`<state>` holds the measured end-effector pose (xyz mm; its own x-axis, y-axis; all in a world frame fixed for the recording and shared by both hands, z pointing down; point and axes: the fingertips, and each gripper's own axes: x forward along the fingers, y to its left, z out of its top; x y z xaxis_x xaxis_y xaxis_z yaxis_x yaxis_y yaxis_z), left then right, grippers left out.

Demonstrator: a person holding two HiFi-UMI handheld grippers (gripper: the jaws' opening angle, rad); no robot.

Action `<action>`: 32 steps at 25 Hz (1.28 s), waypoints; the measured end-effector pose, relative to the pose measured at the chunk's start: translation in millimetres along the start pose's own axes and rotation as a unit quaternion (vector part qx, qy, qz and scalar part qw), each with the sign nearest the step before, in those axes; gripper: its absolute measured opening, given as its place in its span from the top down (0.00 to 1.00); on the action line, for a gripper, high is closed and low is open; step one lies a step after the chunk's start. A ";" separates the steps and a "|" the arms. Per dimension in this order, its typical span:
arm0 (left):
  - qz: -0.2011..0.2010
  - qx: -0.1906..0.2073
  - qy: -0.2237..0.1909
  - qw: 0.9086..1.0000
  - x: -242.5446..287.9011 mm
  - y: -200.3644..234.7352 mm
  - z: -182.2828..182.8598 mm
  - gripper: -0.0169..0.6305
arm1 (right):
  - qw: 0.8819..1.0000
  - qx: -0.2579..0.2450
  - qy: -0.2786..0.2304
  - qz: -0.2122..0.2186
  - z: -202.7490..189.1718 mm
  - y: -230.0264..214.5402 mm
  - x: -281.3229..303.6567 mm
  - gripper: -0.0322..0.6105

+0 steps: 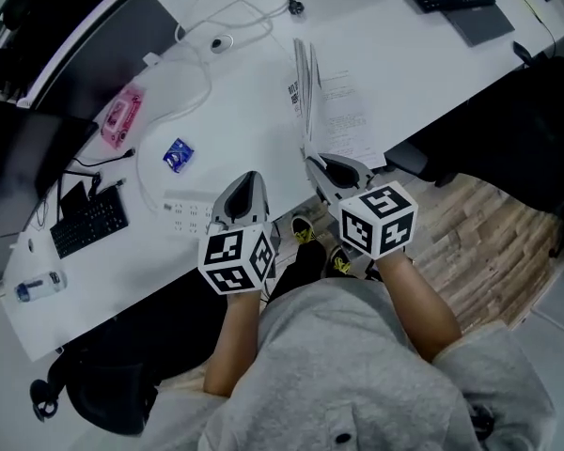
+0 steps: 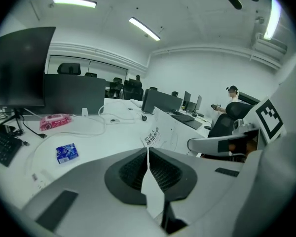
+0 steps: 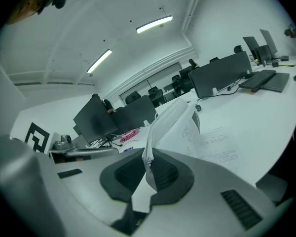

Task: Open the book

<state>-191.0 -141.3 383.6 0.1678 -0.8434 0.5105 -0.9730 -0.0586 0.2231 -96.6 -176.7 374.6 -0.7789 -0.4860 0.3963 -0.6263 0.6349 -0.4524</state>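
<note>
1. The book [image 1: 343, 111] lies on the white bench [image 1: 404, 54], right of the middle and close to the near edge. Its right half lies flat, showing a printed page. A sheaf of pages [image 1: 306, 83] stands upright from the spine.
2. The right claw [image 3: 148, 152] is closed almost fully and pinches the near corner of that upright sheaf between its pads. The book looks about half opened.
3. The left claw [image 1: 250, 178] is closed with nothing in it. It hovers to the left of the book and clear of it, near a blue packet [image 1: 177, 155].
4. Risk: the grip is on thin paper at a corner only. A sharp pull to the left could tear or crease the pages, or slide them out of the pads.
5. Risk: nothing presses the flat half down, so a swing of the sheaf could drag or lift the whole book.
6. Risk: the book is close to the near edge, so a drag towards the person could tip it off the bench.
7. Risk: let go too soon, the sheaf would likely fall back to the right and close the book.
</note>
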 end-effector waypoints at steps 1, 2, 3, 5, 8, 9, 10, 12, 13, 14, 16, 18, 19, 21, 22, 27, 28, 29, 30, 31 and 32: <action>0.003 -0.001 -0.004 1.000 -4.1 2.7 1.5 0.95 | 1.000 -0.010 0.007 0.005 -2.6 7.0 4.1 0.89; 0.007 -0.003 -0.008 1.000 -8.1 5.6 3.1 0.95 | 1.000 -0.019 0.015 0.011 -5.3 13.7 8.4 0.89; 0.011 -0.005 -0.012 1.000 -11.6 8.8 4.7 0.95 | 0.999 -0.028 0.022 0.017 -8.1 20.1 13.0 0.89; 0.019 -0.007 -0.018 1.000 -16.6 15.2 7.9 0.95 | 0.998 -0.043 0.038 0.033 -13.5 31.3 23.7 0.89; 0.031 -0.009 -0.023 0.999 -20.0 24.4 11.2 0.95 | 0.995 -0.049 0.062 0.054 -23.7 41.6 42.1 0.89; 0.036 -0.010 -0.022 0.999 -22.1 28.0 11.0 0.95 | 0.995 -0.047 0.071 0.061 -29.8 44.8 48.8 0.89; 0.042 -0.011 -0.021 0.999 -25.2 32.2 10.1 0.95 | 0.993 -0.043 0.082 0.067 -37.7 48.6 55.3 0.89; 0.056 -0.015 -0.019 0.998 -31.2 41.8 9.0 0.95 | 0.991 -0.038 0.104 0.079 -54.5 56.6 68.5 0.88; 0.062 -0.017 -0.020 0.998 -32.8 46.5 9.8 0.95 | 0.989 -0.036 0.113 0.083 -61.3 59.1 74.9 0.89; 0.068 -0.019 -0.021 0.997 -33.6 50.4 11.0 0.95 | 0.988 -0.036 0.121 0.084 -67.3 60.3 80.8 0.89; 0.076 -0.023 -0.022 0.997 -35.3 56.1 12.2 0.95 | 0.986 -0.040 0.139 0.082 -78.8 60.5 91.1 0.89; 0.080 -0.025 -0.021 0.996 -38.5 60.2 13.1 0.95 | 0.983 -0.047 0.157 0.079 -89.0 60.2 100.2 0.88; 0.083 -0.024 -0.021 0.996 -40.1 61.9 14.0 0.95 | 0.982 -0.050 0.165 0.079 -93.8 60.0 104.6 0.88; 0.087 -0.022 -0.022 0.996 -42.8 64.3 15.8 0.95 | 0.979 -0.058 0.181 0.077 -105.4 59.8 113.1 0.88; 0.089 -0.021 -0.023 0.996 -43.9 65.0 16.9 0.95 | 0.977 -0.062 0.190 0.077 -112.6 59.6 117.2 0.88; 0.091 -0.014 -0.028 0.995 -48.6 63.7 23.3 0.95 | 0.972 -0.048 0.215 0.084 -136.0 65.7 131.0 0.73; 0.092 -0.013 -0.028 0.995 -50.0 62.8 23.8 0.95 | 0.971 -0.043 0.216 0.095 -137.9 70.6 131.0 0.71; 0.092 -0.012 -0.029 0.995 -51.2 61.8 23.9 0.95 | 0.970 -0.035 0.217 0.107 -140.3 75.8 130.2 0.67; 0.093 -0.012 -0.030 0.995 -52.4 60.7 23.5 0.95 | 0.969 -0.025 0.218 0.118 -142.7 80.2 128.7 0.66; 0.093 -0.011 -0.030 0.995 -53.7 59.7 23.0 0.95 | 0.968 -0.018 0.218 0.125 -144.9 83.2 126.6 0.66; 0.094 -0.011 -0.032 0.995 -55.1 58.8 22.4 0.95 | 0.968 -0.013 0.216 0.130 -146.3 85.2 123.9 0.66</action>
<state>-261.1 -110.2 349.9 -0.0271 -0.8705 0.4914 -0.9825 0.1138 0.1475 -241.8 -95.0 502.1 -0.8204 -0.0145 0.5716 -0.4054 0.7198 -0.5636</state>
